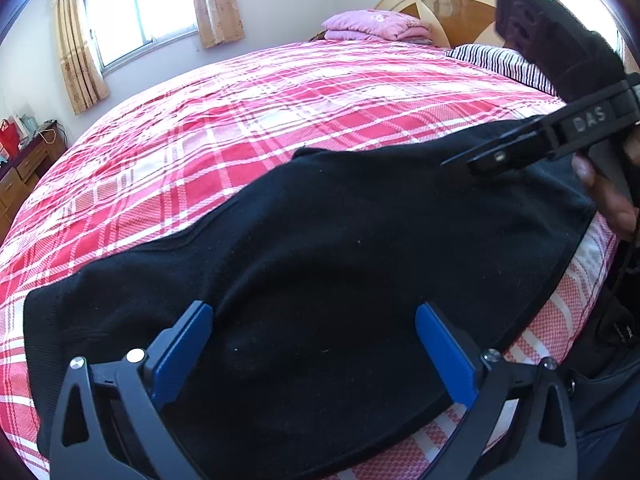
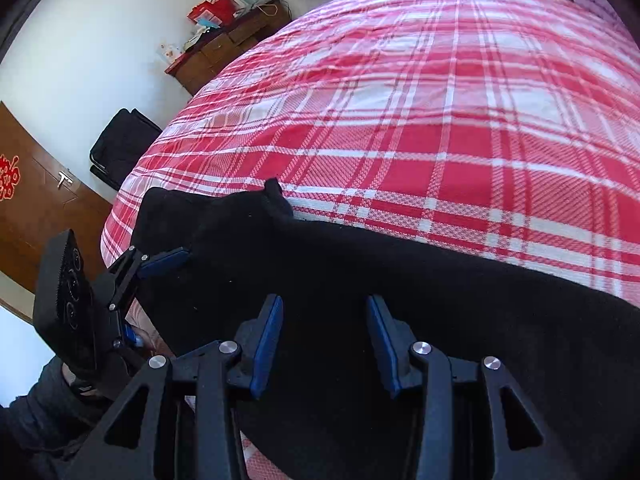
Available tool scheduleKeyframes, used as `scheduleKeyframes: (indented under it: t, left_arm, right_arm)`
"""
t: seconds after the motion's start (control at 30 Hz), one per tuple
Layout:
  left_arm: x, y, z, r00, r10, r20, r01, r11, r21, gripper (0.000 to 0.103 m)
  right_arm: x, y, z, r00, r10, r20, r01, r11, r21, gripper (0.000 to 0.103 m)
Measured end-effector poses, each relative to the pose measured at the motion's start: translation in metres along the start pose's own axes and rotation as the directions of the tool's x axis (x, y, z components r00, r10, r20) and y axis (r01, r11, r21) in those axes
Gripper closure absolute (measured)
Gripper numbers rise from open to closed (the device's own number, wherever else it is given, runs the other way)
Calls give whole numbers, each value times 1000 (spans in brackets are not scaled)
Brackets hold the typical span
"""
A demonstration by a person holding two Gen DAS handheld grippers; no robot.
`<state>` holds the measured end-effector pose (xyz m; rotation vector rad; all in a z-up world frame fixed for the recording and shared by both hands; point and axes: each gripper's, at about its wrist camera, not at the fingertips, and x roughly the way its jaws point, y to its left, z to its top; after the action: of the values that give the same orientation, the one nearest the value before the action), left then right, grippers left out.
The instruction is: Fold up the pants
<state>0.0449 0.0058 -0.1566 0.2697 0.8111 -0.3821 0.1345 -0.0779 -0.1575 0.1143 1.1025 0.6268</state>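
Note:
Black pants lie spread flat near the front edge of a bed with a red and white plaid sheet. My left gripper is open just above the pants, its blue pads wide apart and empty. My right gripper is open above the other part of the pants. In the left wrist view the right gripper hovers over the pants at the right. In the right wrist view the left gripper sits at the pants' left end.
Folded pink bedding and a striped pillow lie by the wooden headboard. A wooden dresser with clutter stands by the wall. A black chair and a brown door are beside the bed.

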Motion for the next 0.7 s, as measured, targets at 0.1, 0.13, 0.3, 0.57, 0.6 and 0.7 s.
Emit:
scheduleKeyframes:
  t: [0.1, 0.13, 0.3, 0.57, 0.6, 0.7]
  left_arm:
    - [-5, 0, 0, 1000, 4, 0, -4, 1000, 9, 0]
    - [-7, 1, 1, 1000, 8, 5, -8, 1000, 16, 0]
    - [-17, 26, 9, 998, 58, 33, -57, 998, -8, 0]
    - [-39, 88, -3, 967, 255, 3, -253, 962, -102, 0]
    - [-42, 95, -8, 961, 278, -2, -276, 955, -106, 0]
    - [-43, 117, -14, 946, 325, -19, -324, 934, -152, 0]
  right_arm:
    - [-34, -9, -9, 997, -32, 76, 33, 999, -8, 57]
    - [-44, -12, -10, 995, -40, 97, 40, 999, 3, 57]
    - [-134, -73, -42, 948, -165, 274, 121, 978, 169, 52]
    - [-284, -201, -120, 808, -443, 388, 169, 806, 567, 49]
    - [-300, -213, -131, 785, -488, 381, 182, 770, 611, 49]
    - [-339, -241, -158, 728, -584, 358, 203, 683, 702, 49]
